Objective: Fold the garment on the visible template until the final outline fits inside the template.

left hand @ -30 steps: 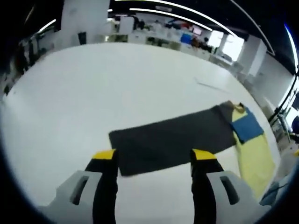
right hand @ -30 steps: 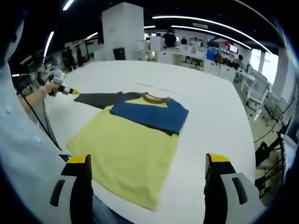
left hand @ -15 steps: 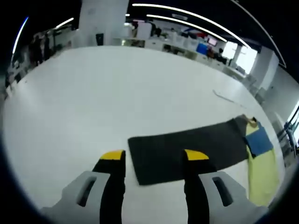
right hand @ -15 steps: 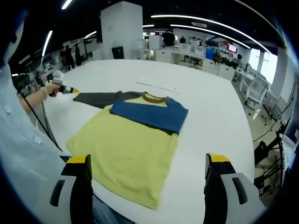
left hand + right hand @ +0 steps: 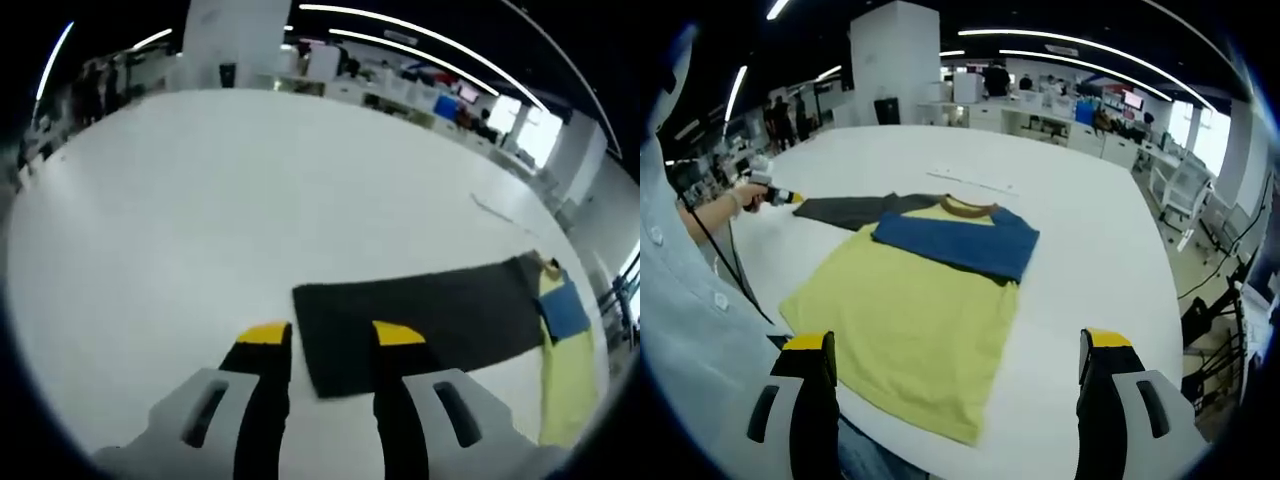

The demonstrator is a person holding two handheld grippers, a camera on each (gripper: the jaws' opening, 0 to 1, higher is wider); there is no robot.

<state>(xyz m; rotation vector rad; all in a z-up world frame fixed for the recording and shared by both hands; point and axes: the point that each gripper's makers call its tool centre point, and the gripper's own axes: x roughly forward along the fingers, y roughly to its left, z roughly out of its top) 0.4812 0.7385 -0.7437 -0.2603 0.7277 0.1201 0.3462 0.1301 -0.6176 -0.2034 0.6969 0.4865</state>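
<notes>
A yellow shirt (image 5: 910, 320) lies flat on the white table (image 5: 1090, 240), brown collar (image 5: 962, 207) at the far end. Its blue sleeve (image 5: 955, 240) is folded across the chest. The dark grey sleeve (image 5: 430, 315) stretches out straight over the table. My left gripper (image 5: 332, 333) stands open at that sleeve's free end, jaws fairly close, the sleeve's corner between them. In the right gripper view the left gripper (image 5: 790, 197) shows in a person's hand (image 5: 740, 190) at the grey sleeve (image 5: 845, 210). My right gripper (image 5: 957, 342) is wide open over the shirt's near hem, holding nothing.
A thin pale strip (image 5: 975, 185) lies on the table beyond the collar. A person's light blue clothing (image 5: 680, 330) stands at the left with a cable across it. The table's right edge (image 5: 1175, 300) drops to floor with chairs. Desks and a white pillar (image 5: 895, 60) stand behind.
The left gripper's jaws have narrowed steadily and the gripper has moved in on the grey sleeve's end. The right gripper and the shirt have barely moved.
</notes>
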